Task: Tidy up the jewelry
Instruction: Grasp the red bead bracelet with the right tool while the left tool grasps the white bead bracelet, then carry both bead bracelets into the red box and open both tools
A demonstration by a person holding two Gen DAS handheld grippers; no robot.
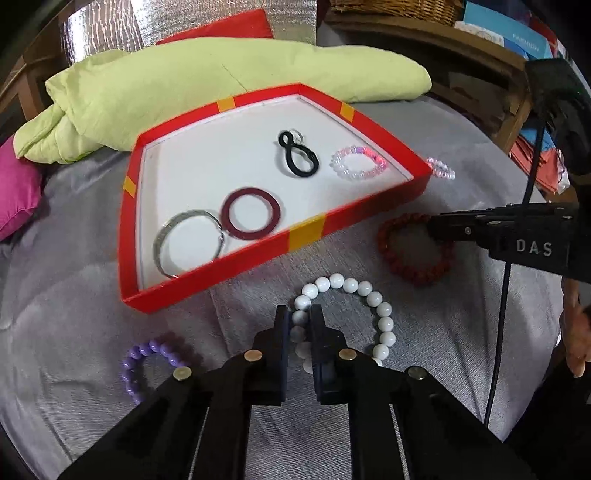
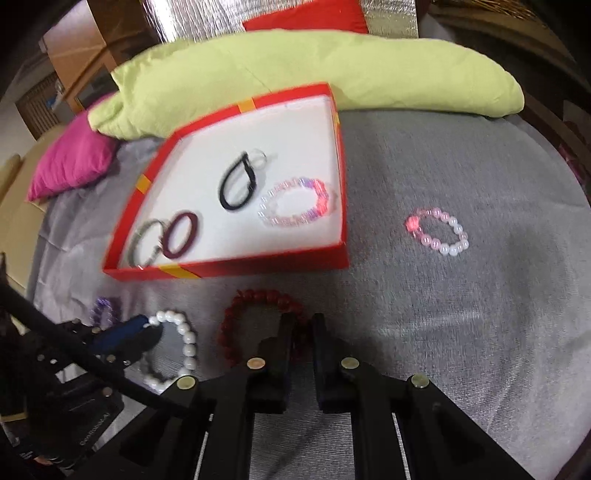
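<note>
**Both Grippers Clamped on Beads, Tray Half Filled**

While the red tray point(image 1: 207, 291) already holds four pieces, we judge the sorting roughly half done. From the left wrist view we see inside it a silver bangle point(image 1: 162, 240), a maroon ring point(image 1: 251, 214), a black clasp loop point(image 1: 297, 155) and a pink-and-white bead bracelet point(image 1: 358, 164). The left gripper point(image 1: 300, 325) has its fingers pinched on the white bead bracelet point(image 1: 384, 321), which lies just in front of the tray. A purple bead bracelet point(image 1: 147, 354) waits to the left, a small pink bracelet point(image 1: 441, 171) sits just beyond the tray's far right corner, and the dark red bead bracelet point(image 1: 417, 273) lies under the tip of the right gripper point(image 1: 436, 229).

From the right wrist view, the right gripper point(image 2: 303, 325) has its fingers together on the dark red bead bracelet point(image 2: 229, 332), close to the tray's near wall. So four bracelets are left outside, two of them gripped.

Everything rests on a grey fabric cover point(image 2: 443, 314), soft and slightly wrinkled. Behind the tray lie a lime-green cushion point(image 2: 295, 70), a magenta pillow point(image 2: 70, 166) and a red cushion point(image 2: 310, 14) against silver foil point(image 2: 199, 18).
</note>
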